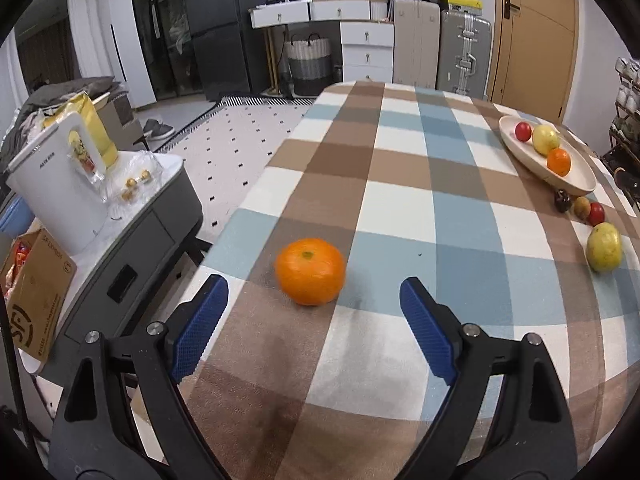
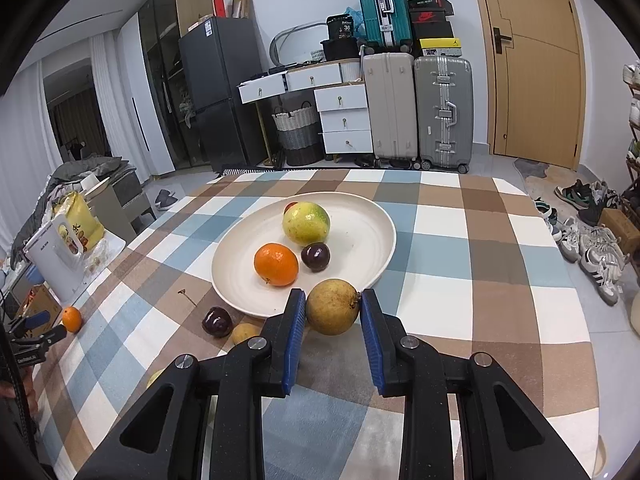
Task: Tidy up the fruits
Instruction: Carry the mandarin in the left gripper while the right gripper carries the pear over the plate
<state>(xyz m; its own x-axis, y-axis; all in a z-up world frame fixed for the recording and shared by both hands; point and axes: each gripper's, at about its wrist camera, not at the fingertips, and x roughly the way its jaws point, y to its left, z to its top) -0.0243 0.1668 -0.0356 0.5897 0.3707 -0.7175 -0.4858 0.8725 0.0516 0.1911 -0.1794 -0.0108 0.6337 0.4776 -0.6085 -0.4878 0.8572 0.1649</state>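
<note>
My left gripper (image 1: pixel 314 294) is open, its blue pads either side of and just short of an orange mandarin (image 1: pixel 310 271) on the checked tablecloth near the table's left edge. The same mandarin (image 2: pixel 72 319) and the left gripper (image 2: pixel 38 330) show at the far left of the right wrist view. My right gripper (image 2: pixel 333 308) is shut on a brown-yellow round fruit (image 2: pixel 331 306), held above the near rim of the white plate (image 2: pixel 368 224). The plate holds a green-yellow fruit (image 2: pixel 306 223), an orange (image 2: pixel 276 264), a dark purple fruit (image 2: pixel 315 256) and a partly hidden red one (image 2: pixel 290 205).
On the cloth before the plate lie a dark purple fruit (image 2: pixel 216 321), a small yellow fruit (image 2: pixel 245 333) and a loose stem (image 2: pixel 186 296). In the left wrist view a yellow-green fruit (image 1: pixel 604 246) and small fruits (image 1: pixel 580 205) lie near the plate (image 1: pixel 576 176). A side cabinet with a white kettle (image 1: pixel 60 192) stands left of the table.
</note>
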